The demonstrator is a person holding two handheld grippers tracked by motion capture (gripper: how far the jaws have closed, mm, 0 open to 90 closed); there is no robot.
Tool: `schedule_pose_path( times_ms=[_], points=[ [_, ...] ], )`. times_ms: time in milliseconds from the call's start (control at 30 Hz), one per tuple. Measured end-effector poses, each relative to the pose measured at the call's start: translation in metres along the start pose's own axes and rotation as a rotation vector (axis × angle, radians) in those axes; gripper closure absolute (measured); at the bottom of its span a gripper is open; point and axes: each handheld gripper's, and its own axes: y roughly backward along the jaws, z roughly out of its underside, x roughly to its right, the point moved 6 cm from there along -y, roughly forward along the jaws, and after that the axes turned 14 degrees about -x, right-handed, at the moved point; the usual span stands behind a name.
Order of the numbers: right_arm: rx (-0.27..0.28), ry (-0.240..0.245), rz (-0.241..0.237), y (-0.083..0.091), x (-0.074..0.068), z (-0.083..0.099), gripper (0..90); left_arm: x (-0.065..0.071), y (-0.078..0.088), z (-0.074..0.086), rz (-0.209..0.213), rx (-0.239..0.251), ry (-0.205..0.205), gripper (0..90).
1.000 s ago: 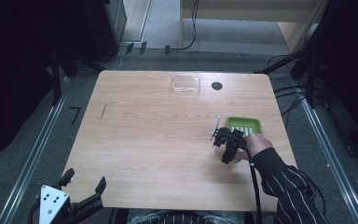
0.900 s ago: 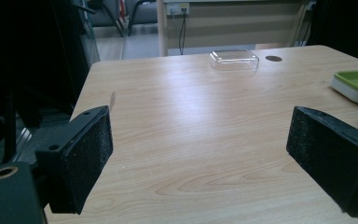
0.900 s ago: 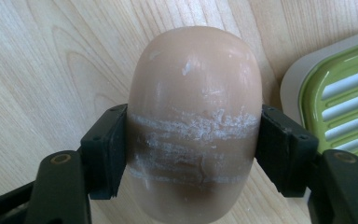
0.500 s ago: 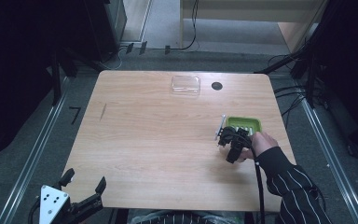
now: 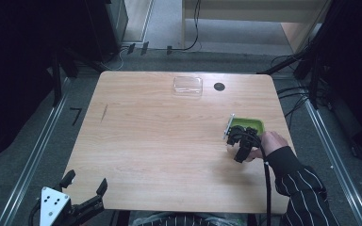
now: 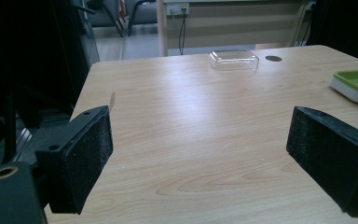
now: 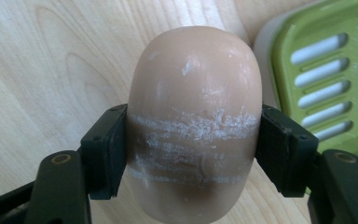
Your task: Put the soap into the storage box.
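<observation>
While the right gripper (image 7: 193, 154) pressed its two black pads against the sides of a tan bar of soap (image 7: 193, 126), the jaws stood only as far apart as the bar was wide, so it was closed on the soap. The bar was rounded and smooth, with pale scuffed bands across its middle where the pads met it. It was held above the wooden table (image 7: 37, 70), just beside the green soap dish (image 7: 326, 70), whose slotted floor lay to the right in the right gripper view. Whether the soap touched the table, I could not tell.

In the high view the right gripper (image 5: 238, 139) was at the near left edge of the soap dish (image 5: 250, 125), at the right side of the table (image 5: 160, 141), and the soap itself was hidden under the gripper and hand. That view also gave the clear plastic lid (image 5: 187, 85) near the far edge, well apart from the dish.

The left gripper (image 5: 87, 188) was at the near left corner of the table. In the left gripper view its jaws were wide open with nothing between them, and beyond them lay the lid (image 6: 233, 59) and one end of the dish (image 6: 356, 84).
</observation>
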Motion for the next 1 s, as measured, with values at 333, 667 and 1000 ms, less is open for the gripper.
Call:
schedule_pose_path(
  times_ms=[333,667,1000],
  points=[
    [-0.002,-0.002,0.003,-0.001,0.009,0.009,32.9,0.000,0.000,0.000,0.000,-0.001,-0.001,7.2],
    [0.006,0.002,0.006,-0.002,0.020,0.018,32.9,0.000,-0.001,0.000,-0.001,-0.002,0.000,7.2],
    [0.002,0.013,0.020,-0.004,0.030,0.022,32.9,0.001,-0.001,0.000,-0.002,-0.007,-0.004,7.2]
  ],
)
